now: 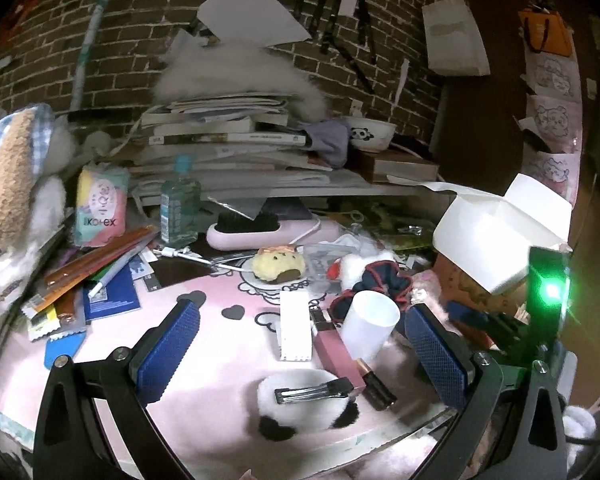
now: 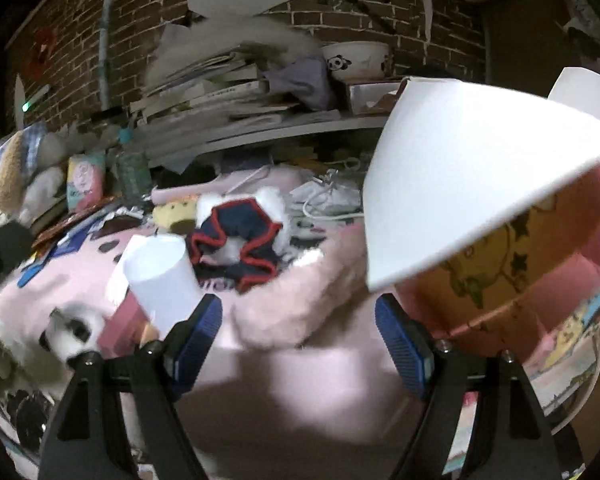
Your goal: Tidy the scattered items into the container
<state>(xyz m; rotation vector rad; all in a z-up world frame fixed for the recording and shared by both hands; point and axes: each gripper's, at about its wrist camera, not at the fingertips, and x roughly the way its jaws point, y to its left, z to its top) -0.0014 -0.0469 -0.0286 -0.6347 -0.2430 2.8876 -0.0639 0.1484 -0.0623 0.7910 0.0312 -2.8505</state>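
Two empty grippers, left (image 1: 300, 344) and right (image 2: 298, 334), hover jaws wide; clip (image 1: 314, 393) between left jaws, box (image 2: 512, 264) beyond right jaw; either could topple cup (image 1: 370, 326).

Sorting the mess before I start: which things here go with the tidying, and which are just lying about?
For the job: box, cup, scrunchie, hair clip, lipstick.

Lying about: books, panda bowl, bottle, hairbrush.
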